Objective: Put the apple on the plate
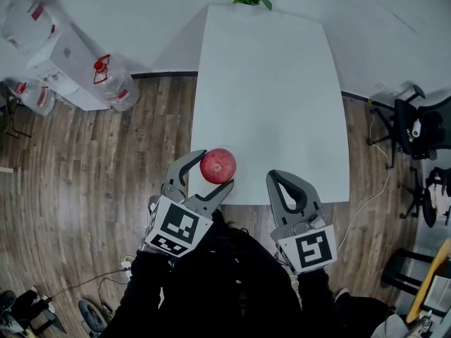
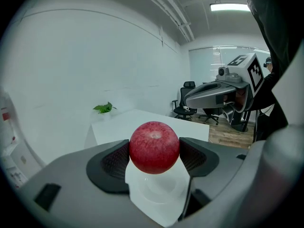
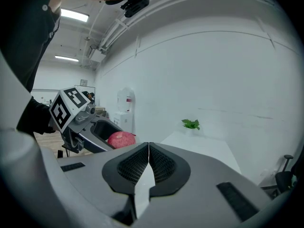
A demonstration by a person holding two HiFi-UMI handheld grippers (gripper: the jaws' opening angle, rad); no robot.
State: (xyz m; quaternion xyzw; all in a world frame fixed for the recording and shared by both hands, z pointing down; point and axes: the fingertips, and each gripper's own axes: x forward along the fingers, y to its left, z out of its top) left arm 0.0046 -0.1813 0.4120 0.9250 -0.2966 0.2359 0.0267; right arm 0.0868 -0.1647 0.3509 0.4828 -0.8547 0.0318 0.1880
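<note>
Got apple (image 1: 218, 165) pinched in left gripper (image 1: 215, 169), right gripper (image 1: 277, 177) shut on nothing. Halfway-ish: needs setting down, can't spot any plate on the white table (image 1: 268, 83), maybe blends in.

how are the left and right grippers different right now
The left gripper has its jaws apart around a red apple, gripping it on both sides; the right gripper has its jaws pressed together on nothing. In the head view the left gripper angles in toward the right, while the right gripper points nearly straight ahead. Both are the same grey two-jaw build, held at the near edge of the white table.
</note>
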